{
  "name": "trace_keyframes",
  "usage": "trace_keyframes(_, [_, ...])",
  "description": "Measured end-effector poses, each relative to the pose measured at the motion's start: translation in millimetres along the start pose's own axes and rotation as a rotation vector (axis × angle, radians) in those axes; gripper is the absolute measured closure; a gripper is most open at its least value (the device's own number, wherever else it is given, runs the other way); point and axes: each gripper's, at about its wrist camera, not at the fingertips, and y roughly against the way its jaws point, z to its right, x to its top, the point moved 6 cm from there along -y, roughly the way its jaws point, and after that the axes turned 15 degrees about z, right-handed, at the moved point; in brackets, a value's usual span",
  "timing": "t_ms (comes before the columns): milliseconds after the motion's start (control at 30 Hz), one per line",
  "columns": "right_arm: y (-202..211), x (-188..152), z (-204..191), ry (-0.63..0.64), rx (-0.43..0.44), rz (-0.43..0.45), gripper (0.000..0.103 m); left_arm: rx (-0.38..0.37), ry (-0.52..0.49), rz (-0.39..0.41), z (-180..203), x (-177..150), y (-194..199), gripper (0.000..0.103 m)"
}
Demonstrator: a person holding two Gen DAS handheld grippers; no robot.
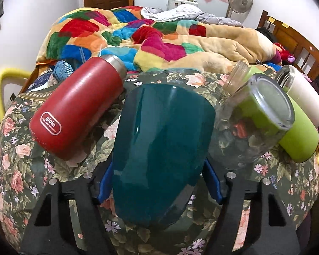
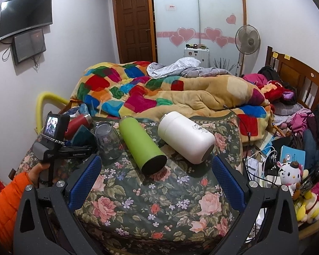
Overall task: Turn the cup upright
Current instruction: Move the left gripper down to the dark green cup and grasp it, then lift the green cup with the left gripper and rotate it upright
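A glossy teal cup (image 1: 161, 148) fills the middle of the left wrist view, tilted, its closed base toward the far side. My left gripper (image 1: 159, 182) is shut on the teal cup, a blue pad pressed on each side. The cup also shows small in the right wrist view (image 2: 81, 137), held by the left gripper (image 2: 74, 146). My right gripper (image 2: 157, 182) is open and empty above the floral cloth (image 2: 151, 204), short of the bottles.
A red bottle (image 1: 78, 108), a clear glass (image 1: 251, 119), a green bottle (image 1: 295, 131) and a white flask (image 1: 304, 99) lie on the floral cloth. A bed with a patchwork quilt (image 1: 138, 36) lies behind. Toys and cables (image 2: 287, 170) are at the right.
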Motion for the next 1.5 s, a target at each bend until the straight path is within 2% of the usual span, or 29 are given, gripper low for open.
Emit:
trace_keyframes(200, [2.5,0.3,-0.3,0.002,0.000,0.001,0.000,0.066,-0.013,-0.003,-1.8,-8.2,12.7,0.033])
trace_keyframes(400, [7.4,0.4,-2.8,0.002,0.012,0.014,0.000,0.077,-0.039,0.041,9.6,-8.9,56.5,0.033])
trace_keyframes(667, [23.5,2.4,-9.5,0.002,0.037,0.043,0.000,0.021,-0.098,0.146,57.8,12.5,127.7,0.033])
trace_keyframes(900, [39.2,5.8,-9.7,0.003,0.050,0.077,0.000,-0.089,-0.146,0.212,121.8,24.8,162.7,0.033])
trace_keyframes(1067, [47.0,4.7,-3.5,-0.006,0.046,0.089,0.000,-0.143,-0.178,0.212,163.1,20.3,162.5,0.033])
trace_keyframes(1200, [48.8,-0.7,5.2,-0.016,0.036,0.082,0.000,-0.175,-0.189,0.164,189.7,4.5,143.5,0.033])
trace_keyframes(1500, [41.0,-20.4,22.6,-0.016,0.006,0.020,0.000,-0.145,-0.171,0.003,198.4,-43.6,76.0,0.033])
